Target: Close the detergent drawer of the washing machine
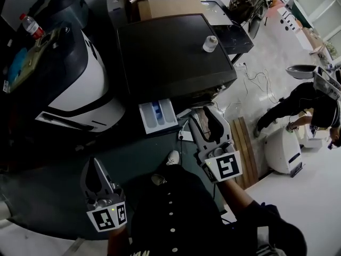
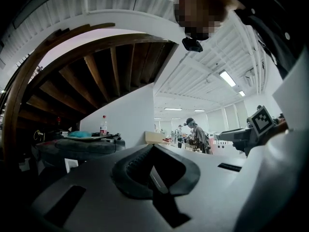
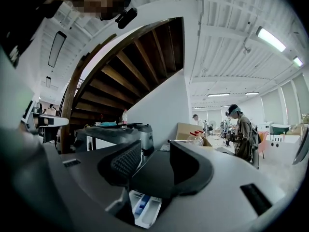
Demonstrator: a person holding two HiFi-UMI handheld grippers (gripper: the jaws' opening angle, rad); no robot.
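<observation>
The white plastic detergent drawer (image 1: 157, 116) stands pulled out from the front of the black-topped washing machine (image 1: 176, 52), so closing is judged not yet begun. The right tongs (image 1: 203, 120) are held level at the machine's front, beside the drawer, wide apart and empty, probably lined up to push. The left tongs (image 1: 97, 167) hang well back from the machine, apart, holding nothing.

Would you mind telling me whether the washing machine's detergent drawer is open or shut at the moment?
Open. The detergent drawer sticks out from the front of the washing machine, with its white and blue compartments exposed from above.
</observation>
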